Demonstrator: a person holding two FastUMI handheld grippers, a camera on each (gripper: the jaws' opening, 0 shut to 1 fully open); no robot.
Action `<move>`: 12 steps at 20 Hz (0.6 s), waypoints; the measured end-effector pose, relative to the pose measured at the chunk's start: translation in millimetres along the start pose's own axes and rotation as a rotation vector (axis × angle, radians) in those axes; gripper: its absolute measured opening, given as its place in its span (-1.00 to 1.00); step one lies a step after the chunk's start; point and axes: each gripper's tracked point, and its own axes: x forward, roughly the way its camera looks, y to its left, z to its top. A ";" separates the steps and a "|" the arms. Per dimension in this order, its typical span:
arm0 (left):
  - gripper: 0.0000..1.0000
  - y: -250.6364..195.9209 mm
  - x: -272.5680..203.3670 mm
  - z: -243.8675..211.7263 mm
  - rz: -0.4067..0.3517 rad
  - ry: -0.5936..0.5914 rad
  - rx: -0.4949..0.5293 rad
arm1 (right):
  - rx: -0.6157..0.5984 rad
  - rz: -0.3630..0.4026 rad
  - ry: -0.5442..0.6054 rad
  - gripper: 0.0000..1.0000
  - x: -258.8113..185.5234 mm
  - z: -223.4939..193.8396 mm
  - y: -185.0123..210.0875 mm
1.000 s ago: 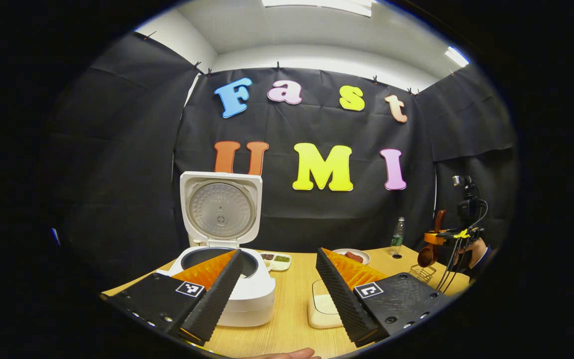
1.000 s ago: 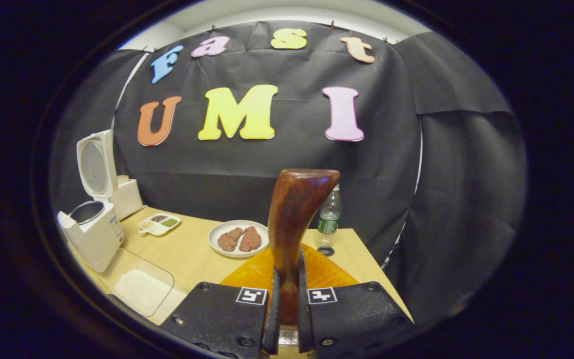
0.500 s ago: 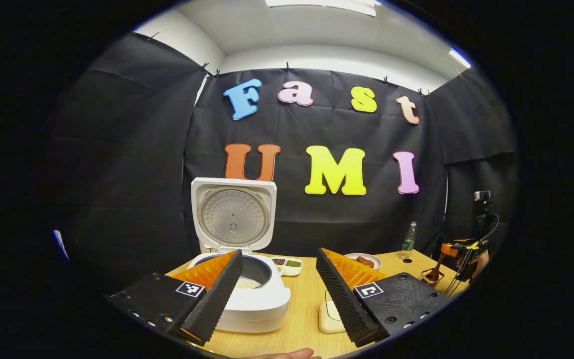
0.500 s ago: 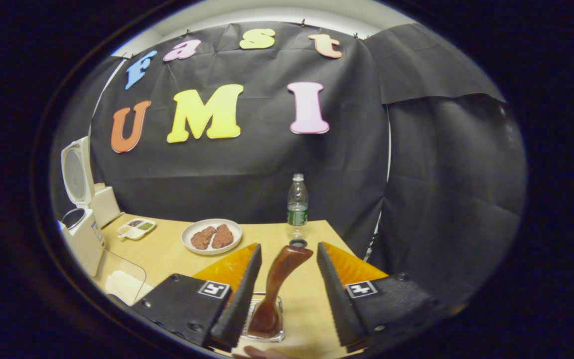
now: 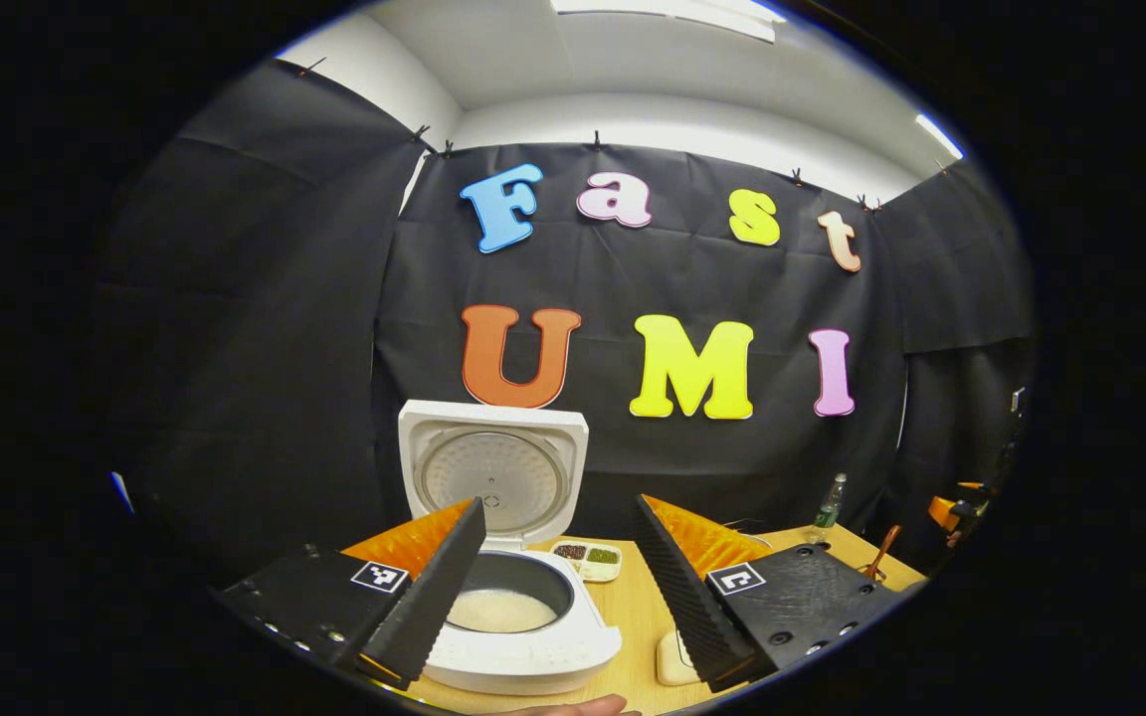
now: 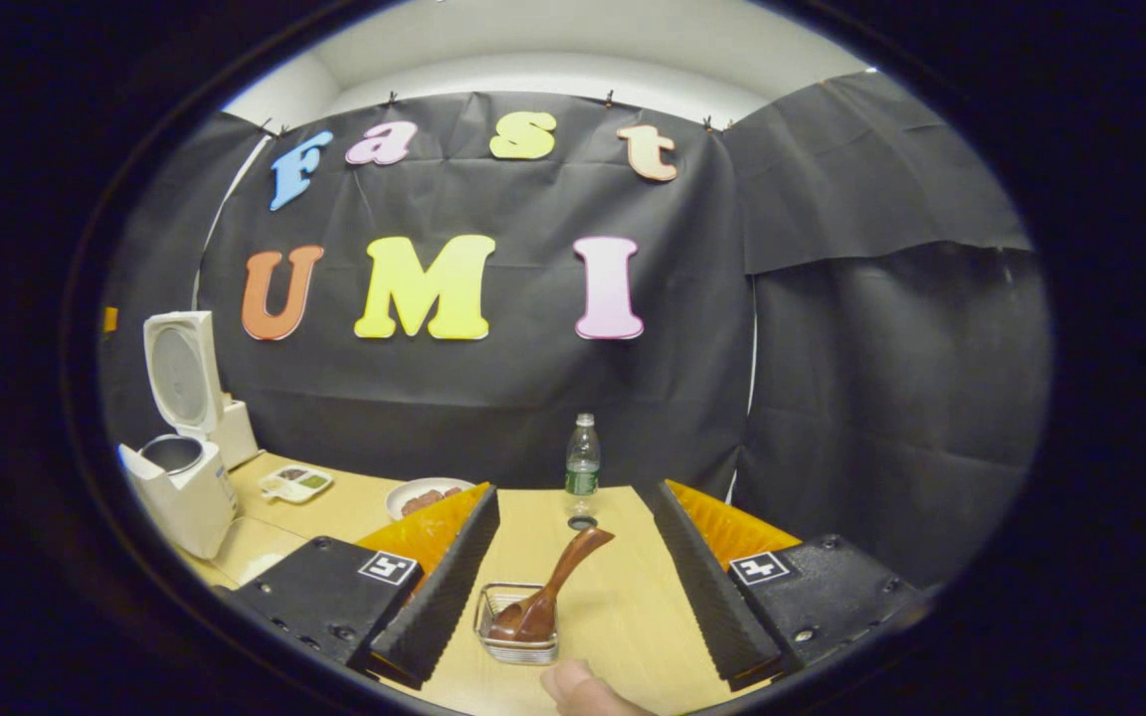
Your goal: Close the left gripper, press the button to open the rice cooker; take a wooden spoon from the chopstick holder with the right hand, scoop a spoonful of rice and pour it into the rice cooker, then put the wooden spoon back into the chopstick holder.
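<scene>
On the bench (image 6: 623,607), in the right gripper view, the wooden spoon (image 6: 548,595) is sitting back in the chopstick holder (image 6: 518,626), bowl down and handle leaning up to the right. A second ago the right gripper (image 6: 573,587) was clamping that handle; now its jaws are standing wide apart with nothing between them, and the gripper is backing away so the holder is lying well clear of both fingers. That is suggesting the last step, returning the spoon, is done. In the left gripper view the left gripper (image 5: 558,587) is also holding its jaws wide and empty, and it is drawing back, the rice cooker (image 5: 518,617) now showing lower and more fully than a second ago. The cooker's lid (image 5: 493,477) is standing upright and a pale layer of rice (image 5: 498,609) is lying in the pot. A fingertip (image 6: 583,688) of the person is showing at the bottom edge. Judging by this, the task is looking essentially finished.
</scene>
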 end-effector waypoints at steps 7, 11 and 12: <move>0.87 30.5 50.6 39.4 0.022 -0.020 0.006 | 0.064 0.024 -0.042 0.99 -50.1 31.6 13.8; 0.87 30.7 88.2 54.7 -0.033 -0.051 0.036 | 0.091 0.042 -0.091 0.97 -68.0 52.0 24.7; 0.87 35.8 101.7 57.0 -0.027 -0.060 0.056 | 0.096 0.046 -0.098 0.97 -71.0 53.8 29.1</move>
